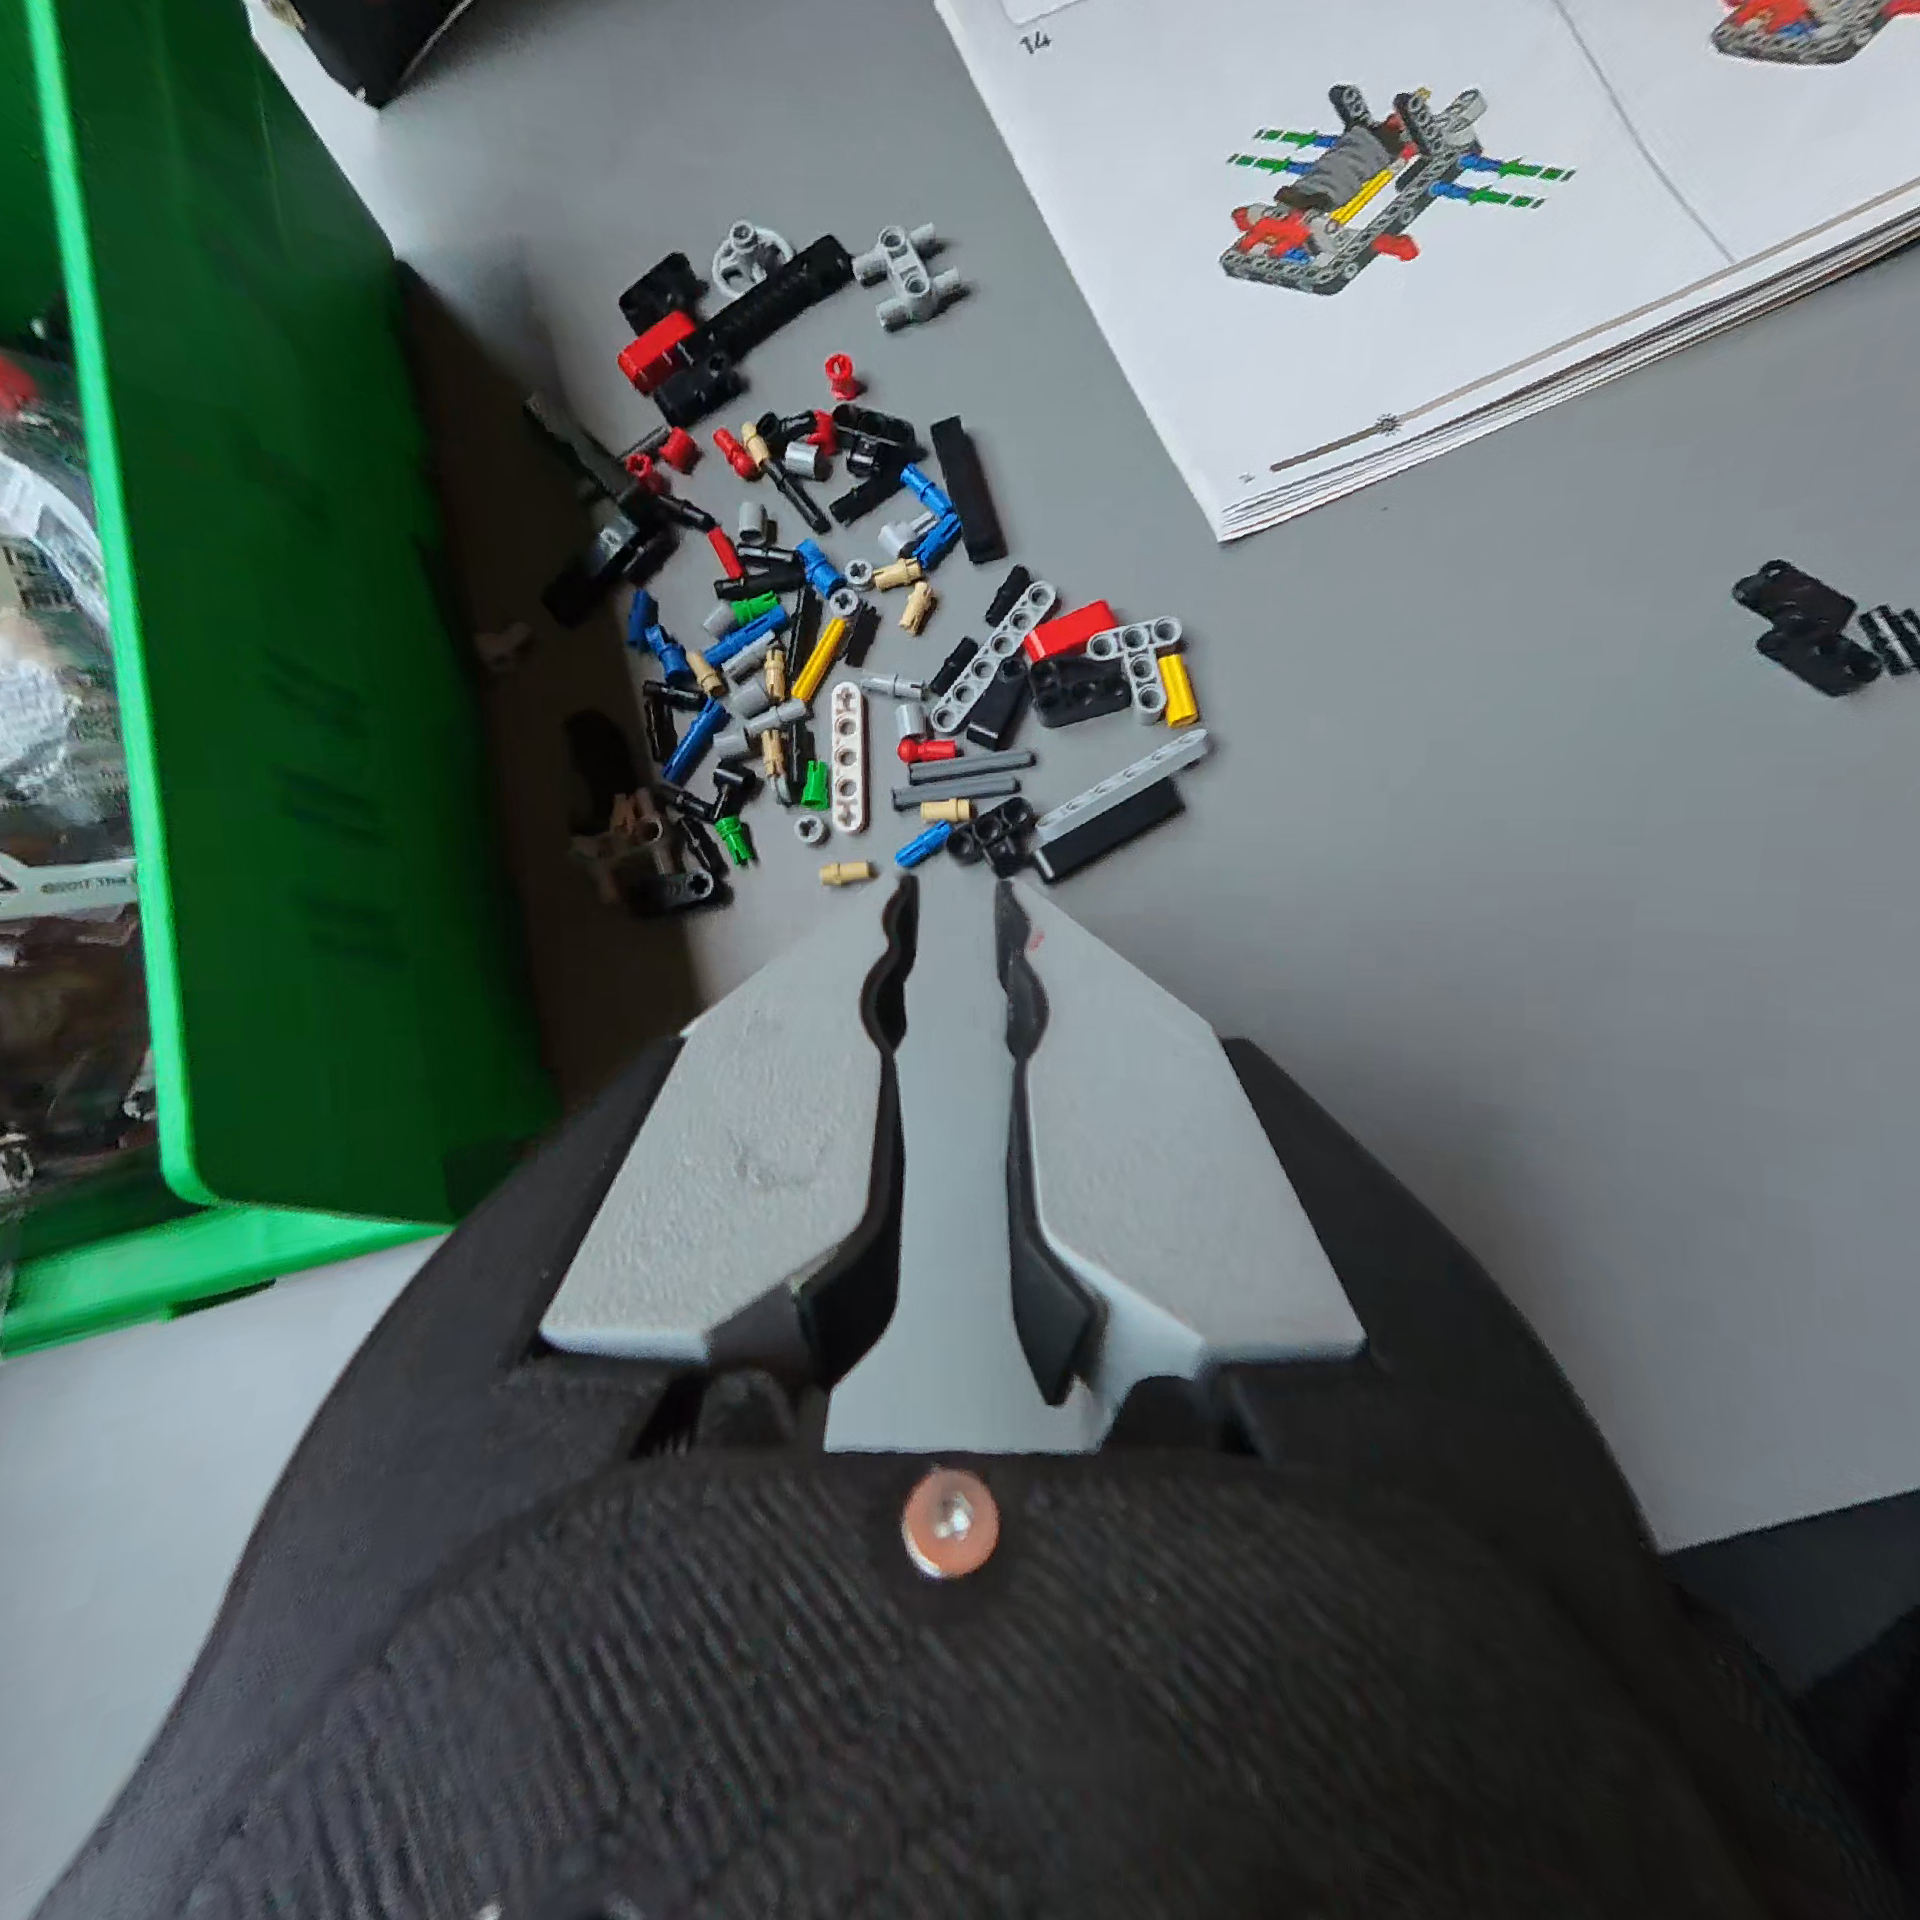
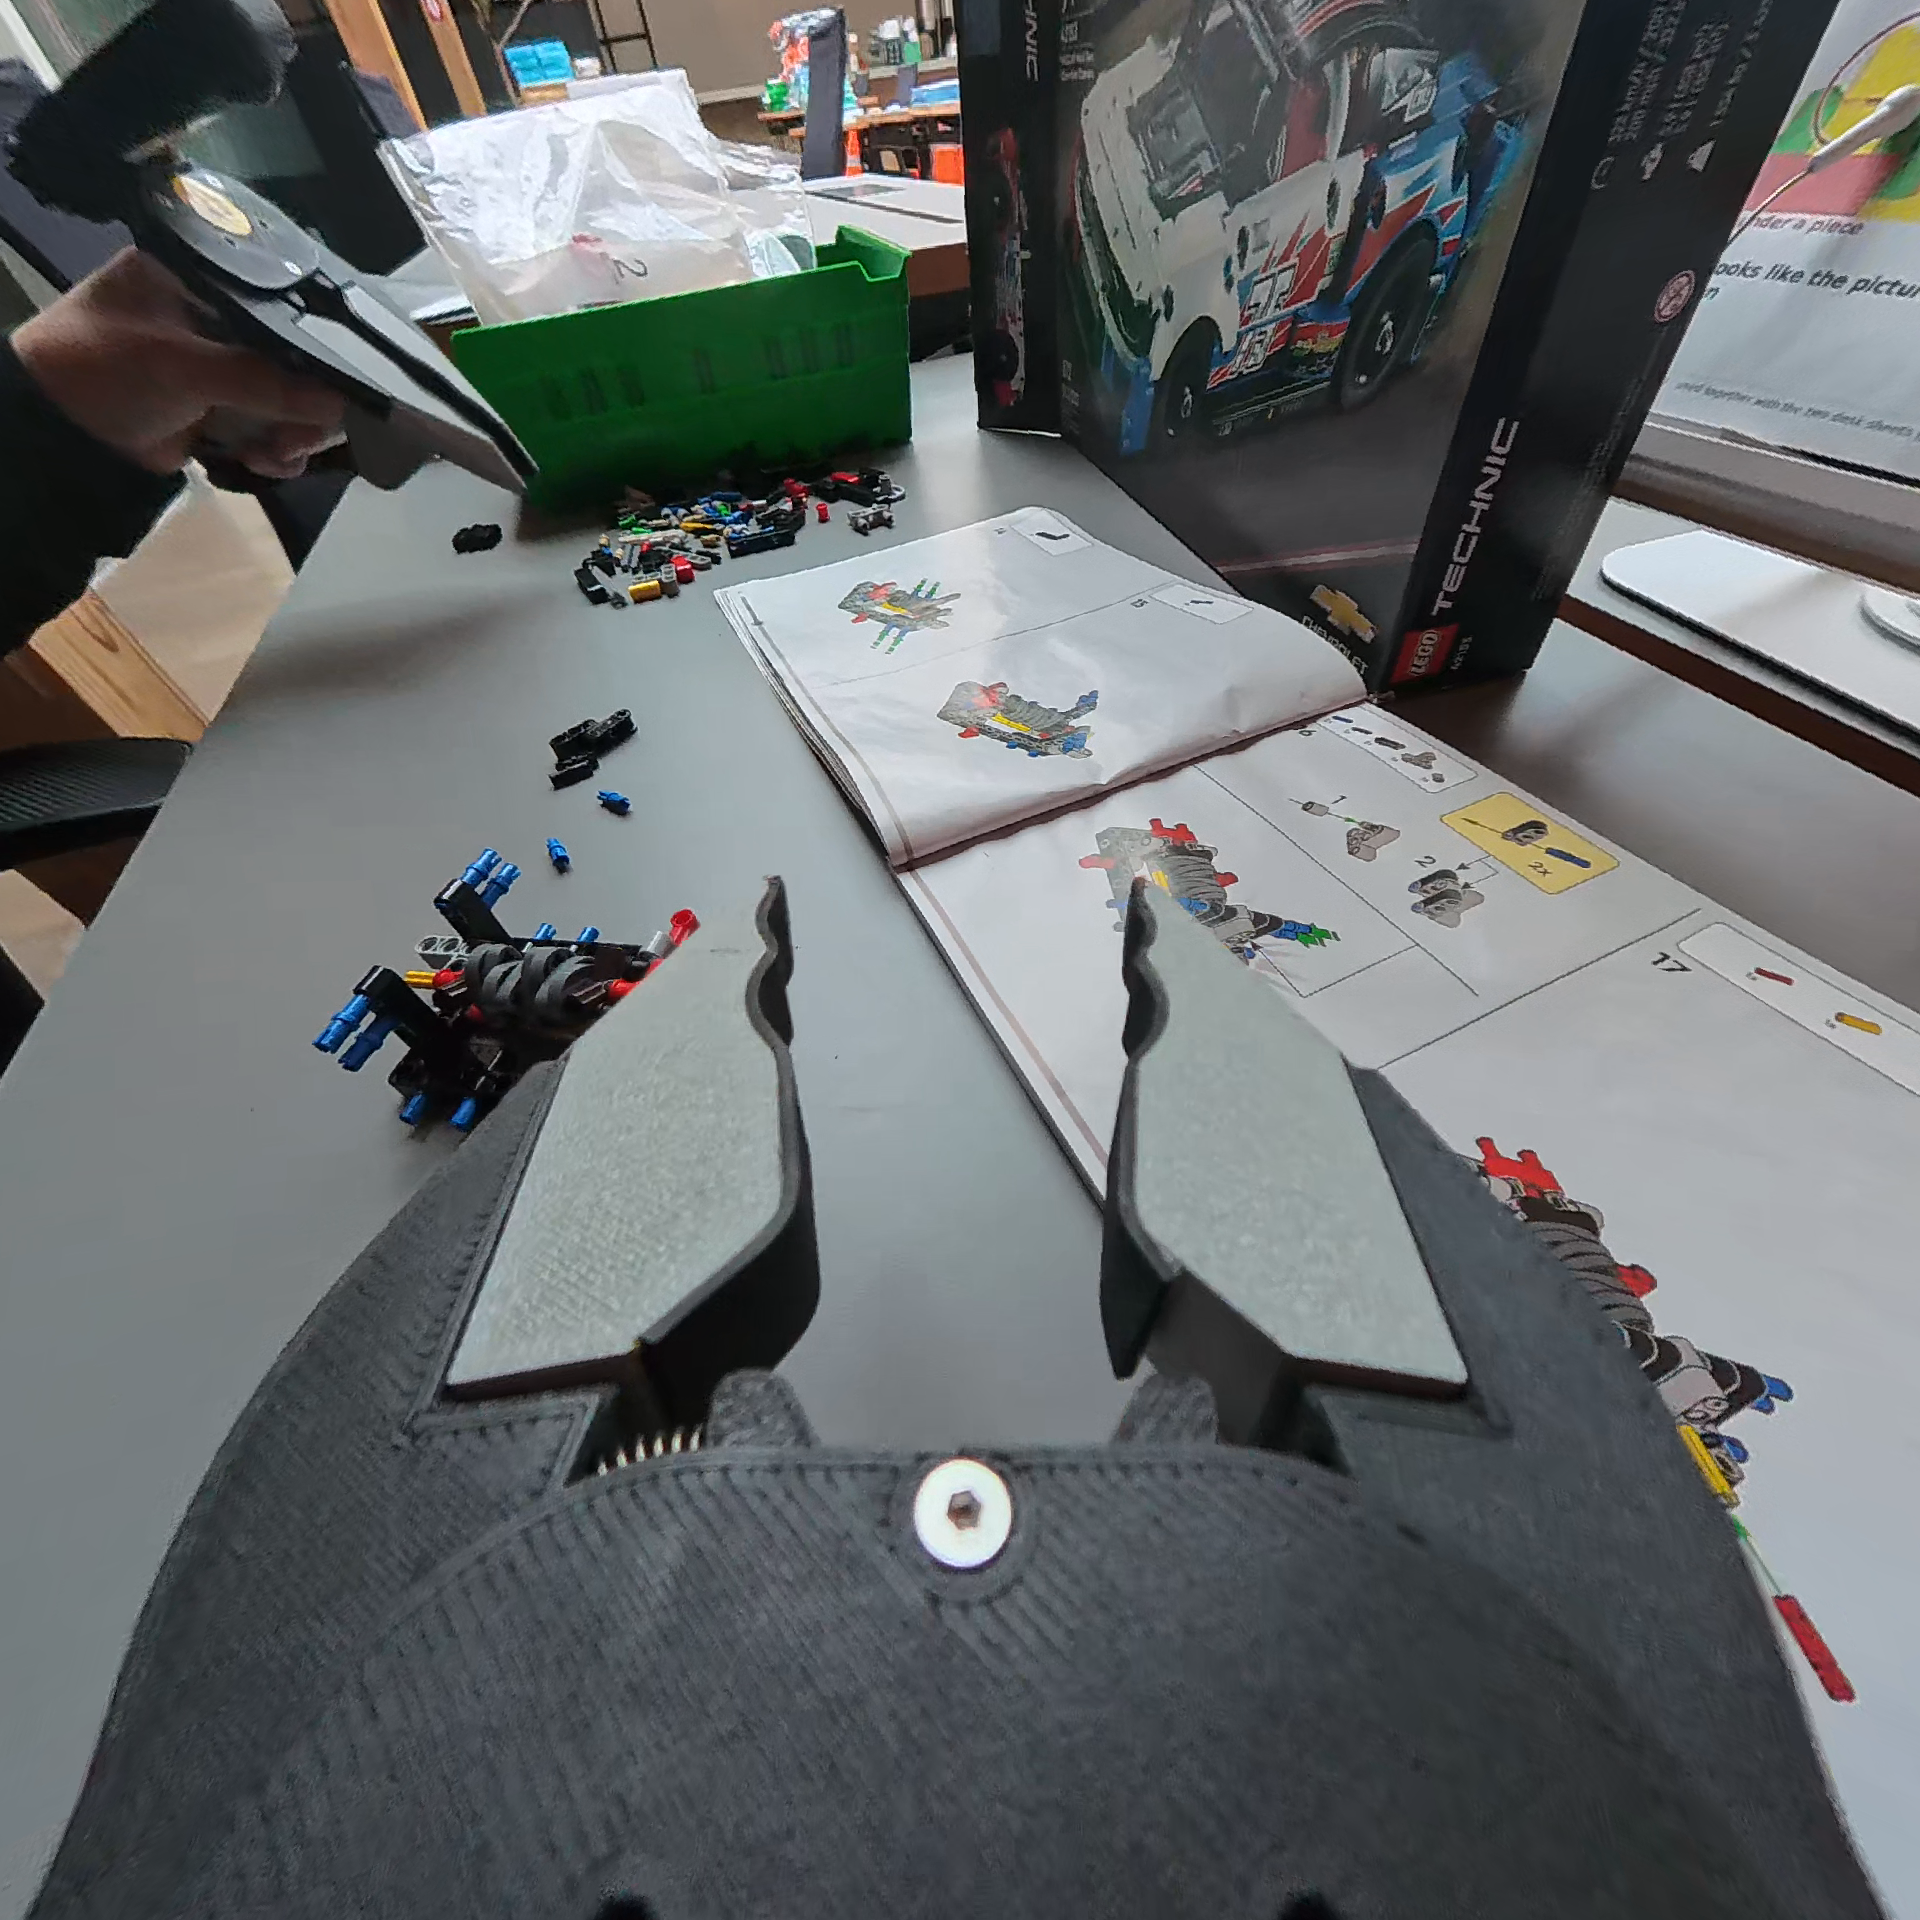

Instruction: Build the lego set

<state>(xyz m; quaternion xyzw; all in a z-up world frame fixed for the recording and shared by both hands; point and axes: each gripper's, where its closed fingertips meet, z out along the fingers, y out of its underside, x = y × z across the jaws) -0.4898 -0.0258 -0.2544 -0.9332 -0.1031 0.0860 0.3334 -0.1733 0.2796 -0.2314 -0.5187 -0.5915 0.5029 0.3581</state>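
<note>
A pile of small loose lego pieces (image 1: 831,623) in black, grey, blue, red, yellow and tan lies on the grey table beside a green bin (image 1: 281,623). My left gripper (image 1: 954,883) hovers just short of the pile's near edge, jaws a narrow gap apart and empty. It also shows in the right wrist view (image 2: 520,480) over the pile (image 2: 707,530). My right gripper (image 2: 951,899) is wide open and empty above the table. A partly built black assembly (image 2: 499,987) with blue pins lies just left of its left finger. The open instruction booklet (image 2: 1039,675) lies to the right.
The green bin (image 2: 686,384) holds plastic bags. The set's box (image 2: 1299,312) stands upright behind the booklet (image 1: 1455,312). A few black pieces (image 2: 587,743) and loose blue pins (image 2: 613,801) lie between pile and assembly. A hand holds the left gripper at far left. About 45 centimetres separates my left fingertips from my right.
</note>
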